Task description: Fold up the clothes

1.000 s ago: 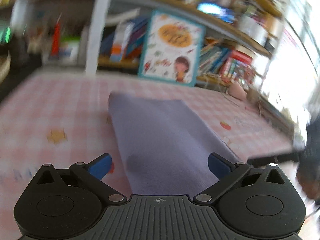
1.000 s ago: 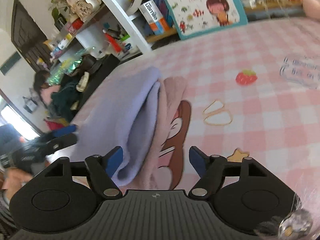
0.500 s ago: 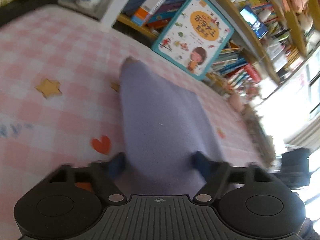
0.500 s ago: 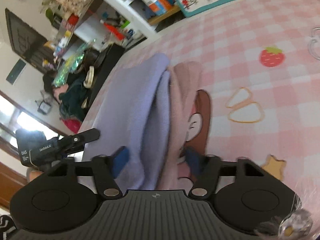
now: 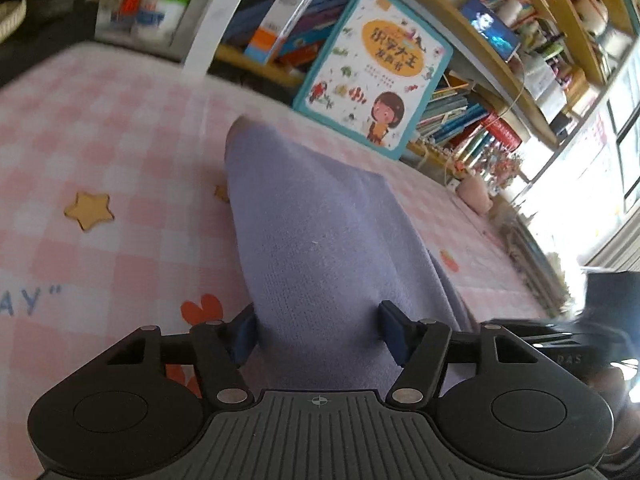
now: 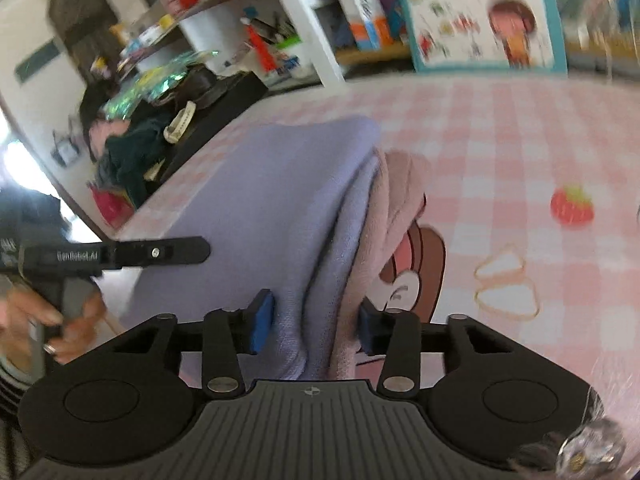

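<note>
A folded lavender garment (image 5: 320, 232) lies on the pink checked table, with pink folded layers (image 6: 396, 200) showing along its right side in the right wrist view. My left gripper (image 5: 318, 332) is closed down on the garment's near end, blue pads pressing the cloth on both sides. My right gripper (image 6: 314, 326) is closed on the lavender and pink layers (image 6: 280, 200) at the other near edge. The left gripper's body (image 6: 120, 254) shows at the left of the right wrist view.
A picture book (image 5: 372, 72) leans against bookshelves (image 5: 480, 120) behind the table. Cluttered shelves and a dark bag (image 6: 160, 120) stand off the table's left edge. The tablecloth (image 5: 100, 152) carries printed stars, hearts and a strawberry (image 6: 571, 204).
Both grippers have closed from wide open onto the garment's near edge. The views have shifted and tilted as the hands moved in.
</note>
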Tool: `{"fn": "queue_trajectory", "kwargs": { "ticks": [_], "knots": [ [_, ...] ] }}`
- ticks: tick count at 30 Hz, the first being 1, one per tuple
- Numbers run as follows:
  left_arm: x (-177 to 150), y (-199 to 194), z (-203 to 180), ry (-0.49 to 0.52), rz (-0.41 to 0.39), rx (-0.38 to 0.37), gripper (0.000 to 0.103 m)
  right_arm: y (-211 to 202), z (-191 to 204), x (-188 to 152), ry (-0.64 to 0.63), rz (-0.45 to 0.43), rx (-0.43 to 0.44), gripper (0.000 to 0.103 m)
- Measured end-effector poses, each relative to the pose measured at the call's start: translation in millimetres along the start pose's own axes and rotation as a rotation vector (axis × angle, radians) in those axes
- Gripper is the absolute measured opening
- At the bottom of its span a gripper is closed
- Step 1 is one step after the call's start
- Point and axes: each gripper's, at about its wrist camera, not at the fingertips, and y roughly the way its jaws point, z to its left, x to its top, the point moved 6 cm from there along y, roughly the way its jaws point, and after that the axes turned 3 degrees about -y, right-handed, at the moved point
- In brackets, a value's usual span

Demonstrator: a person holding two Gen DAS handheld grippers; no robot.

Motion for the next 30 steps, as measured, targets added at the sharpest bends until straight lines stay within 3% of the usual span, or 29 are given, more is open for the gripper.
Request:
{"fn": "queue_trajectory", "kwargs": {
  "ticks": [2,5,8,11,17,23,30],
  "knots": [
    [-1,4,2,-0.026,0.026,-0.023,0.068,4,-6,1,0.067,0.007,0.039,0.054],
    [-1,7,-2,-0.01,0.026,-0.02,0.068,5,-3,2,0.077,0.006,0.052,0.057],
    [-3,6,-11,0.044,-0.001,0.011,0.063,4,2,2,0.032,-0.003,0.032,0.041],
    [-5,3,-21,0.111,-0.034,0.046,0.059,-3,12,3,-0.057,-0.043,0.001,0.034],
    [13,7,-38,0.166,-0.073,0.043,0.058,-13,22,14,-0.197,-0.129,-0.064,0.032],
    [39,39,-38,0.172,-0.072,0.007,0.058,-10,2,38,-0.229,-0.179,-0.106,0.032],
    [82,90,-39,0.206,-0.078,0.046,0.058,18,-41,84,-0.253,-0.196,-0.154,0.032]
  ]
}}
